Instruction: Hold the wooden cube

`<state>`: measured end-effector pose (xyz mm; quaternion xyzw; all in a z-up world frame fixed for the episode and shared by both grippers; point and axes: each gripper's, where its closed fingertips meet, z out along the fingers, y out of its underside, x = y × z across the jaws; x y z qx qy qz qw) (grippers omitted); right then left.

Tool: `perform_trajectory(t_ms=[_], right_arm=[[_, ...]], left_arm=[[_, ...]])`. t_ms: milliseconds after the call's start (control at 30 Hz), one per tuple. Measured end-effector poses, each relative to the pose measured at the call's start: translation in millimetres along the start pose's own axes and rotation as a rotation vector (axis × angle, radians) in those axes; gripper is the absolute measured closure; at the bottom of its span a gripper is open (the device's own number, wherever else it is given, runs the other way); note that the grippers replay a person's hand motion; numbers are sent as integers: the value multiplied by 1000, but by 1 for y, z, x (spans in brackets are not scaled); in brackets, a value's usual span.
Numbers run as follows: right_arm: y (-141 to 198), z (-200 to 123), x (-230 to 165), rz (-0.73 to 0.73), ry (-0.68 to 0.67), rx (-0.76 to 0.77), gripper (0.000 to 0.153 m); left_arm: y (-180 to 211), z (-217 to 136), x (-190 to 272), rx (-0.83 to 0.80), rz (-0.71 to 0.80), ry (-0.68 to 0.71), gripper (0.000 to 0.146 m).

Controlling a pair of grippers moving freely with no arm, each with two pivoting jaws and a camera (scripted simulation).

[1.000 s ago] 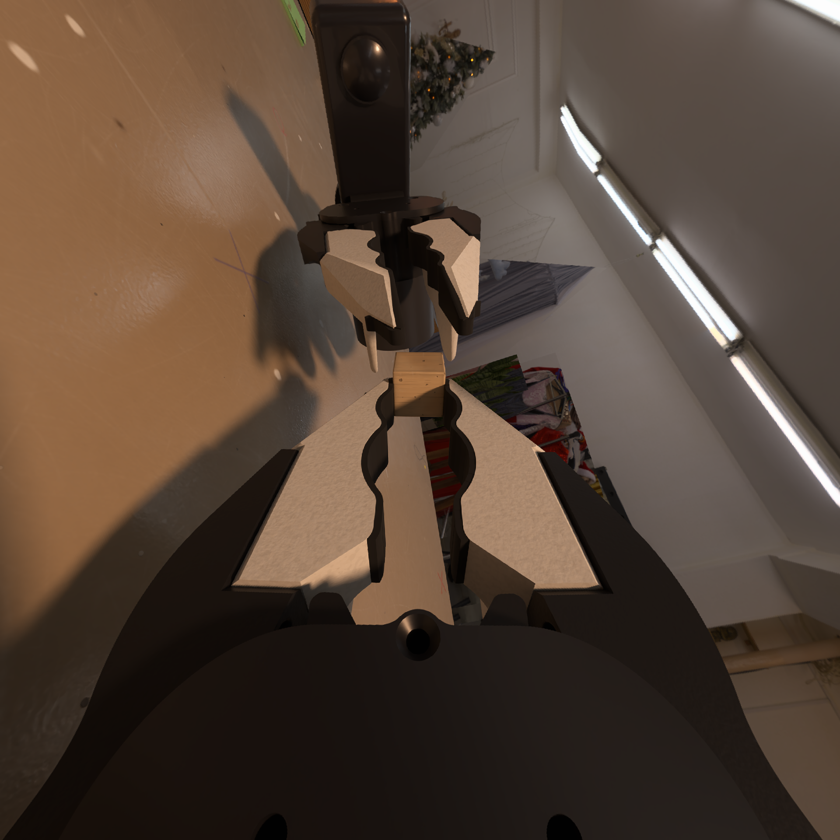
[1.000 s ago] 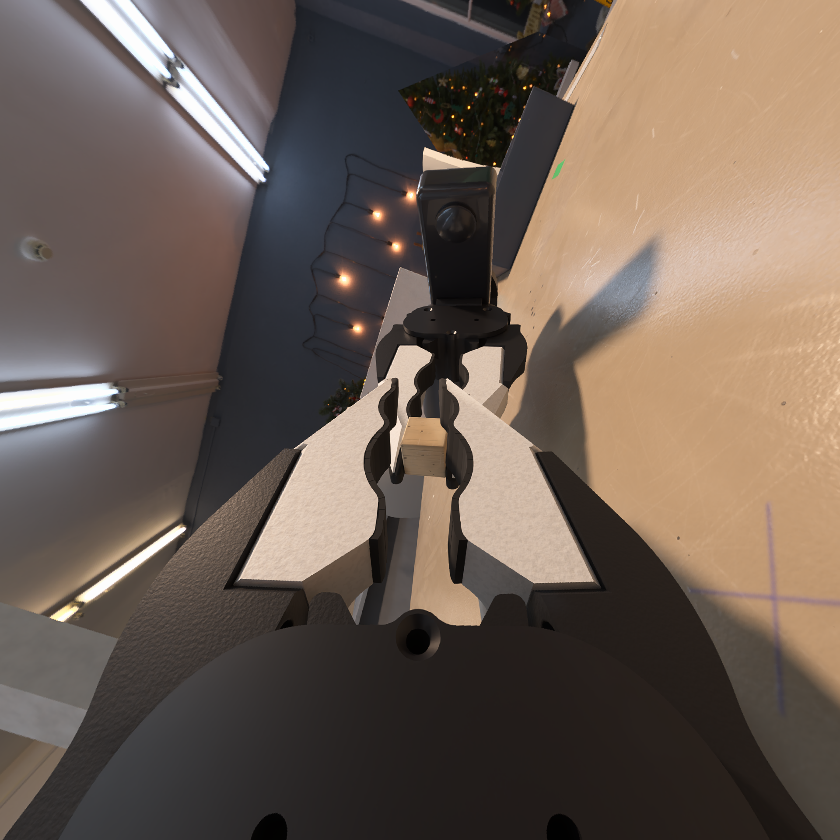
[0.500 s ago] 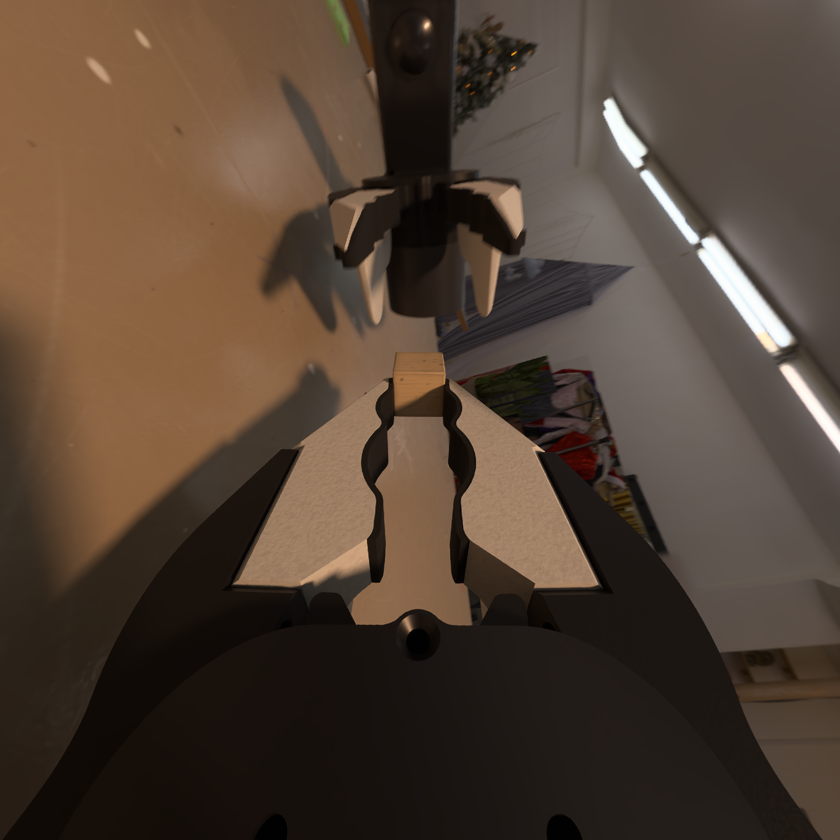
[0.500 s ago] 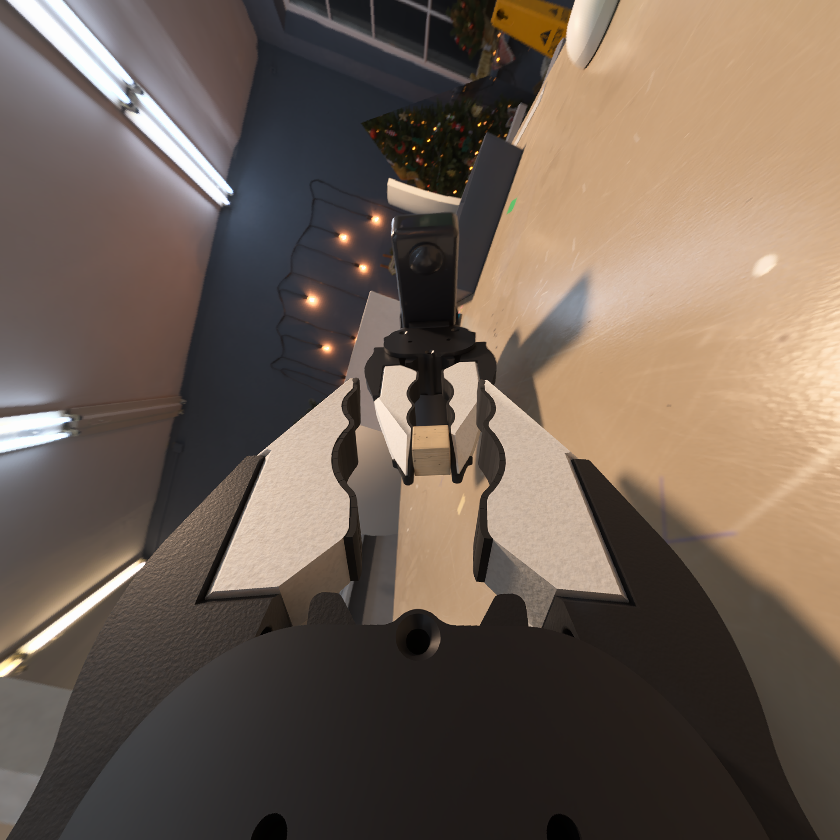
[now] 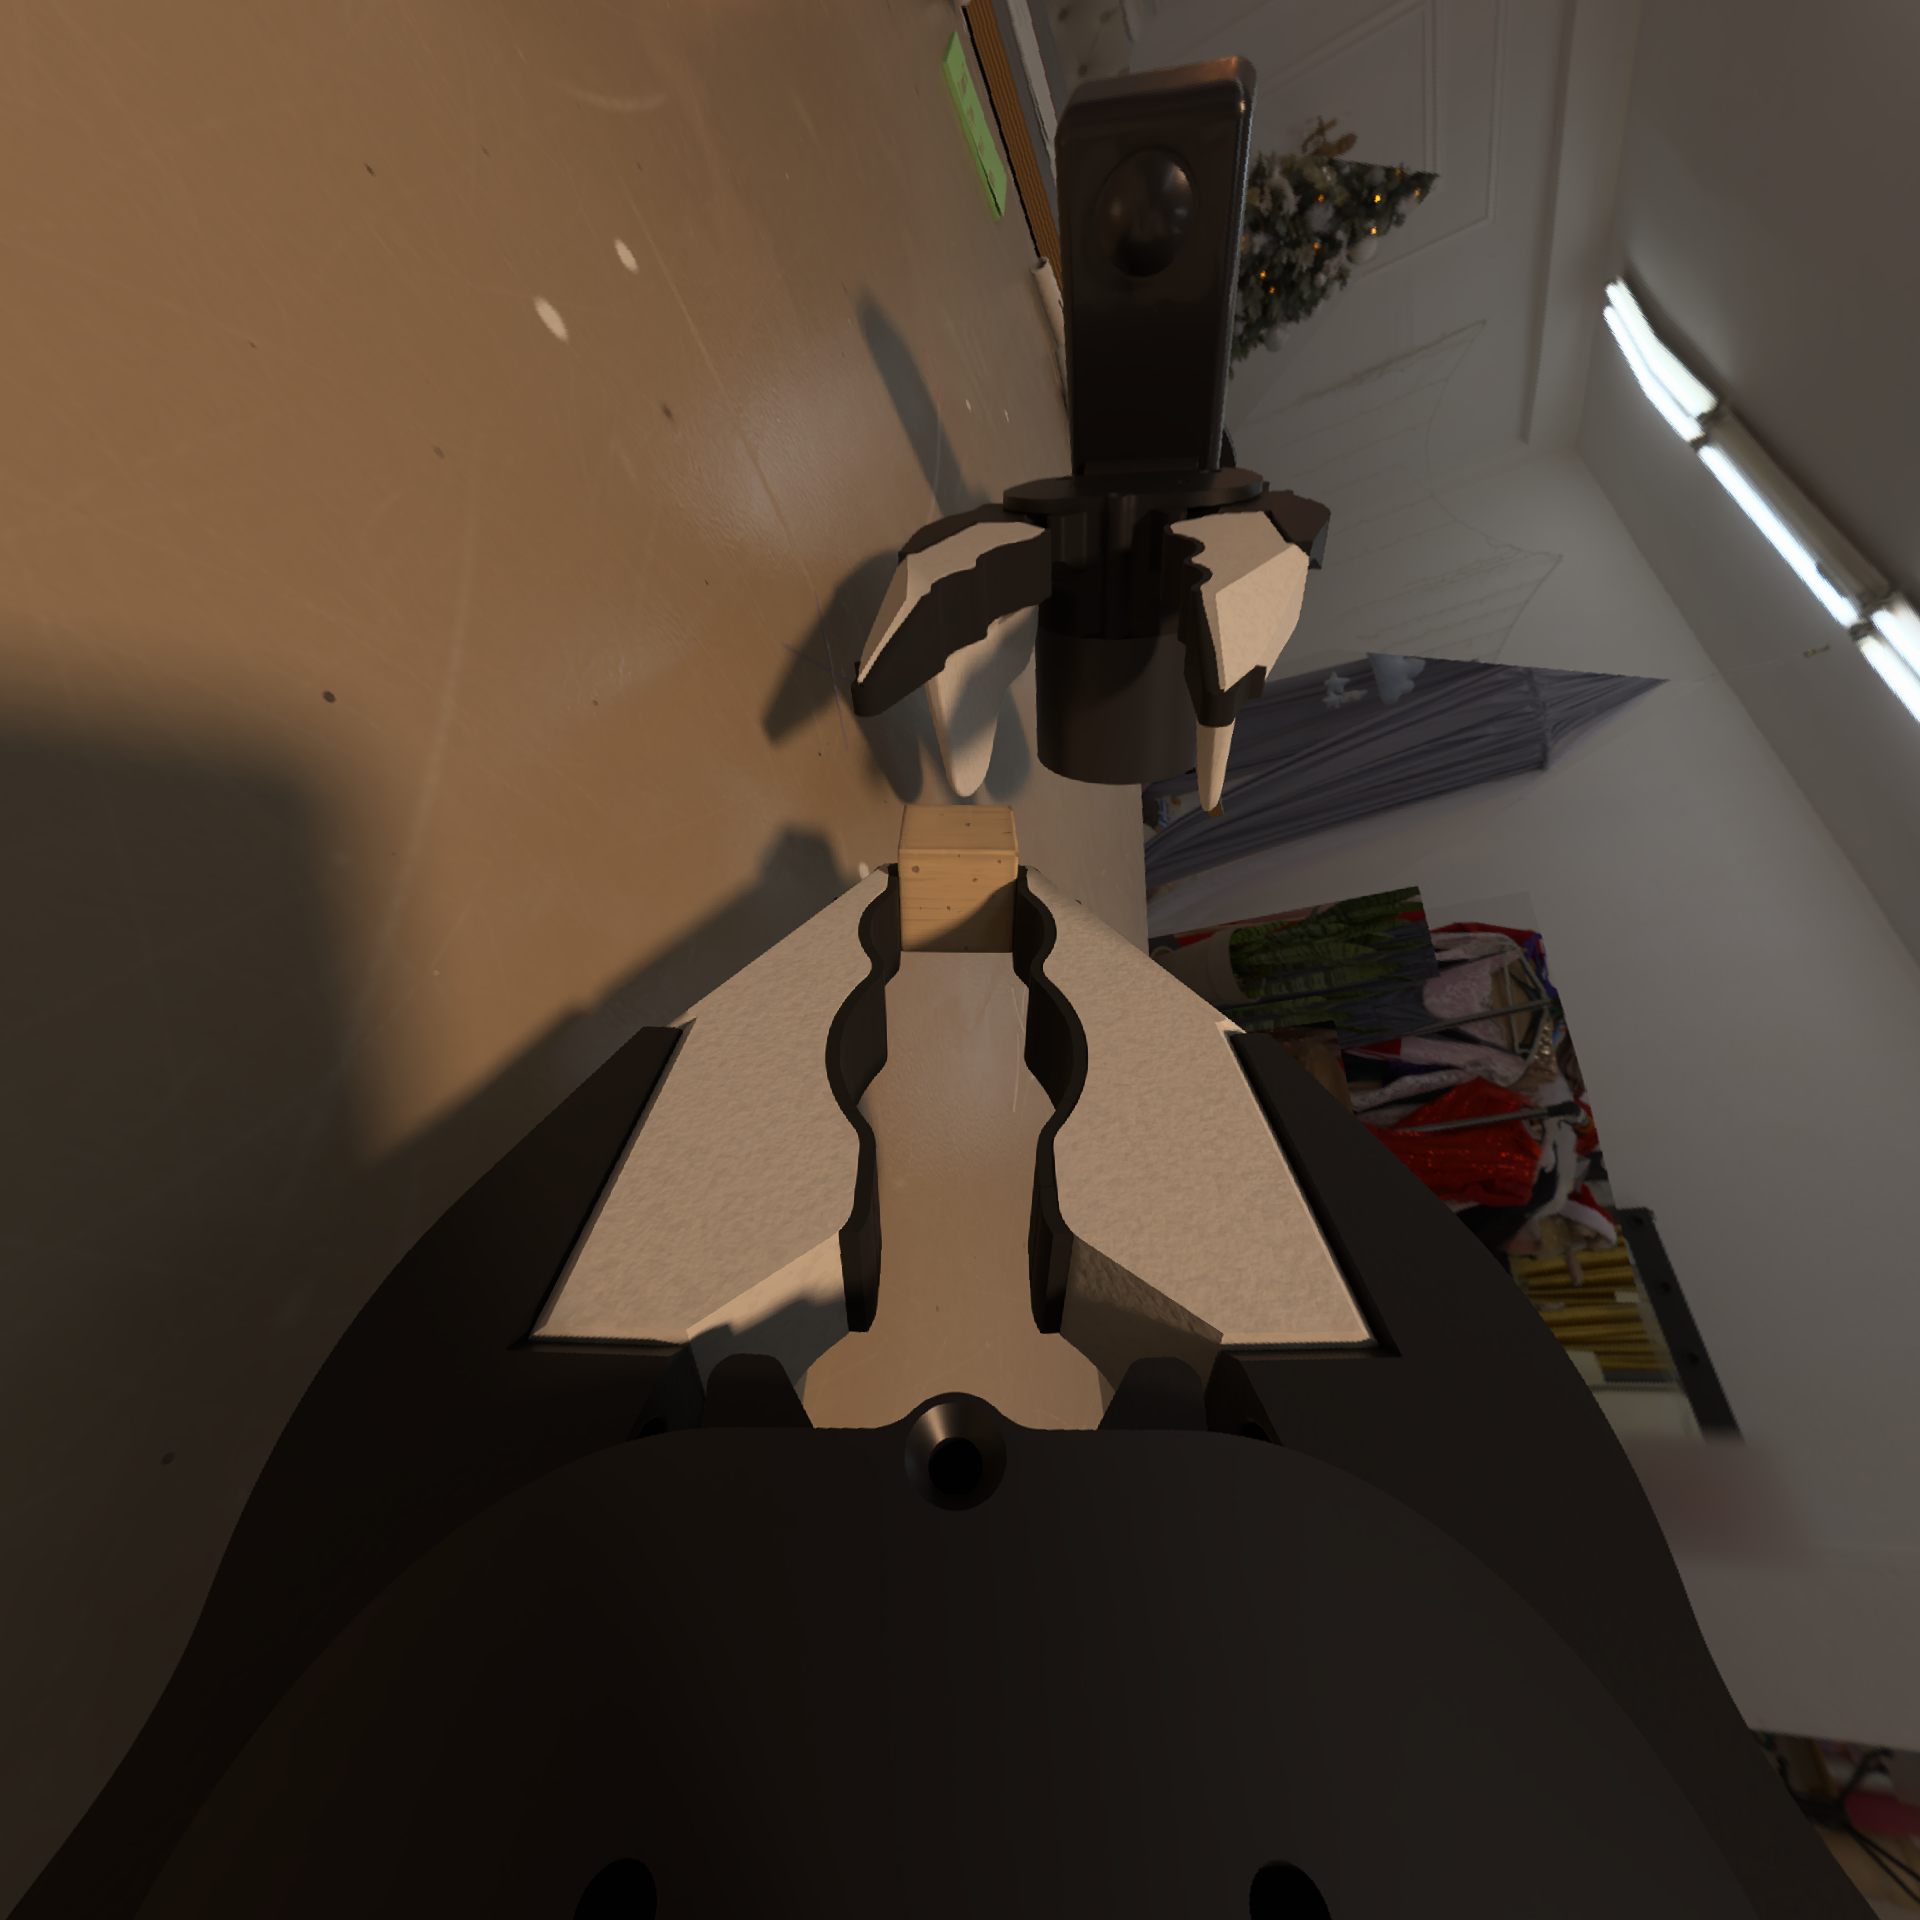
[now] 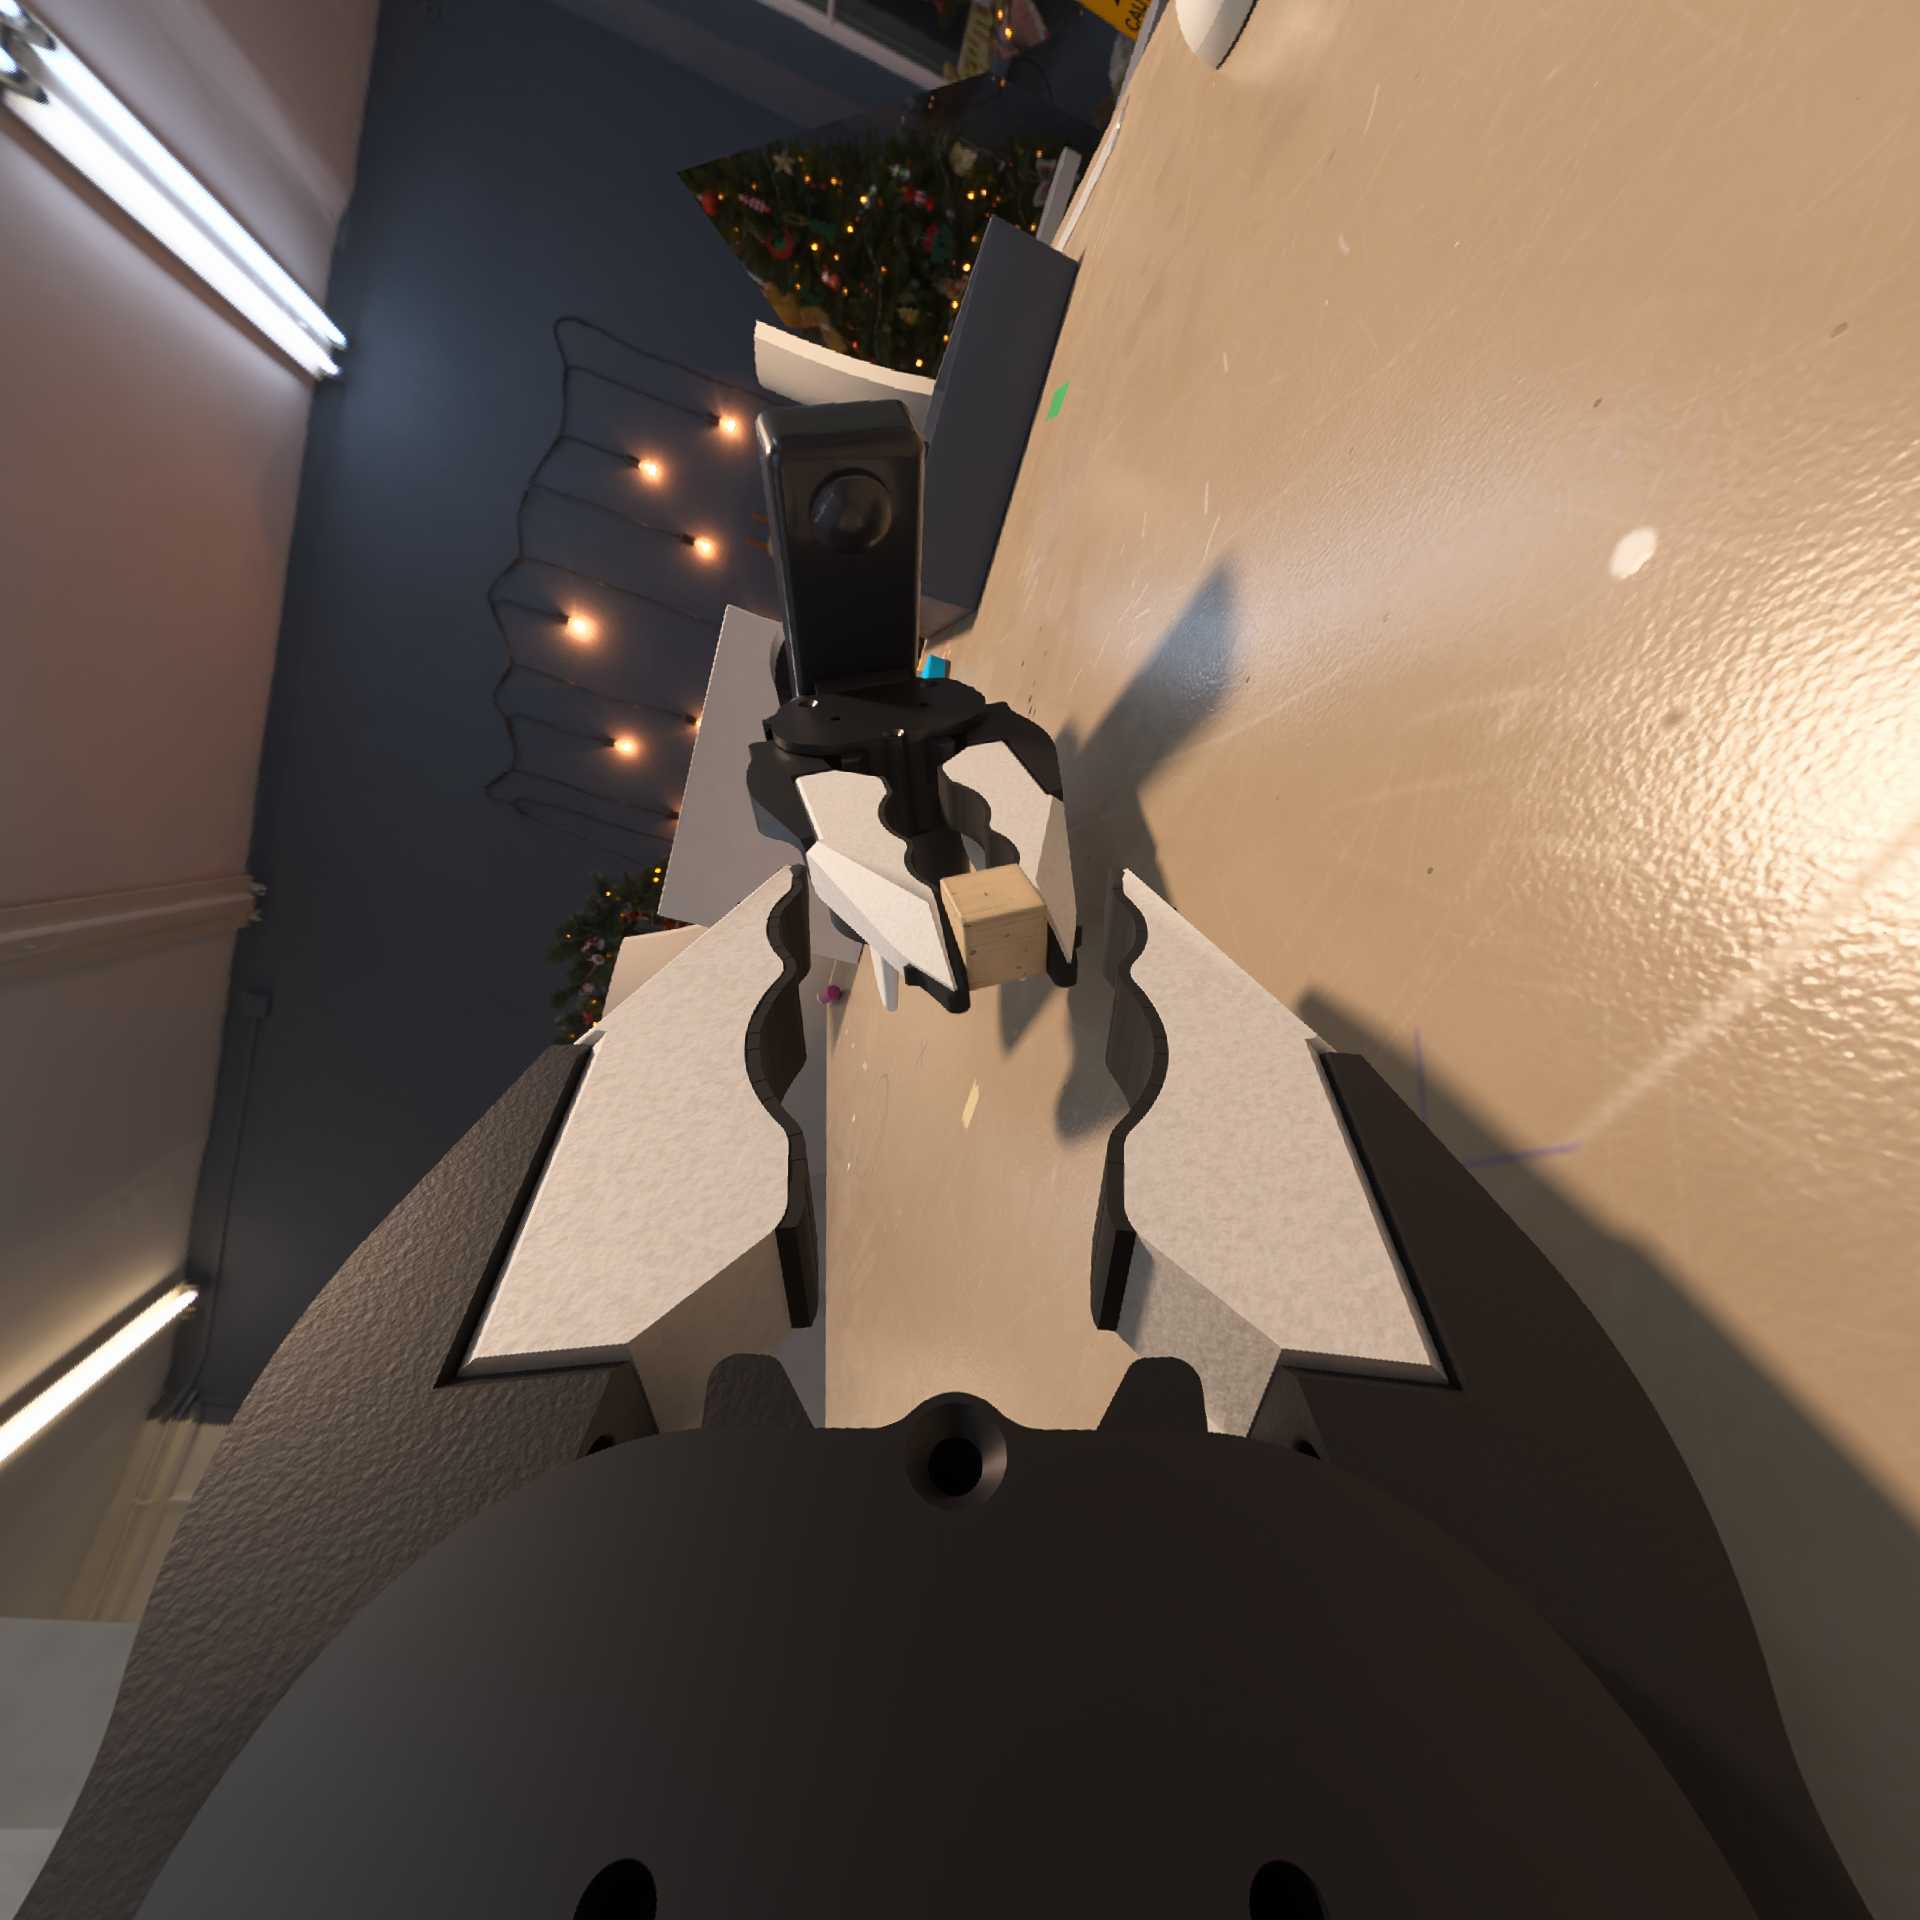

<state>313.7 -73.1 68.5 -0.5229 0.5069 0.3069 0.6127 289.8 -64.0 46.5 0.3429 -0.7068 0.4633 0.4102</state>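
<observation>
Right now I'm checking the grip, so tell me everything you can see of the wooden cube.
The wooden cube is small and pale, with light grain and a few dark specks. It sits clamped at the fingertips of the left gripper, whose fingers press its two opposite sides, and it pokes out past the tips. It is clear of the table. The open right gripper does not touch it.

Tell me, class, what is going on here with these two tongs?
The left tongs are shut on the cube, pinching it at the very tips, clear of the table. The right tongs face them with jaws open and hold nothing; the cube lies just beyond their tips. So the cube is held by the left tongs alone.
</observation>
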Motion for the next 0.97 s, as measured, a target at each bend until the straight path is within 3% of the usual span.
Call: perform_trajectory(t_ms=[367,567,767,867,967], right_arm=[[-9,-7,6,-18,53,56,97],[-18,0,8,-127,152,94,97],[-18,13,8,-258,283,85,85],[-16,18,11,-255,317,70,81],[-13,24,14,-214,348,61,73]], left_arm=[[-18,-8,-8,104,33,-92,126],[-32,-14,-22,199,86,-249,126],[-24,-7,-26,156,110,-318,126],[-19,-2,-26,128,141,-345,126],[-17,1,-28,101,247,-462,126]])
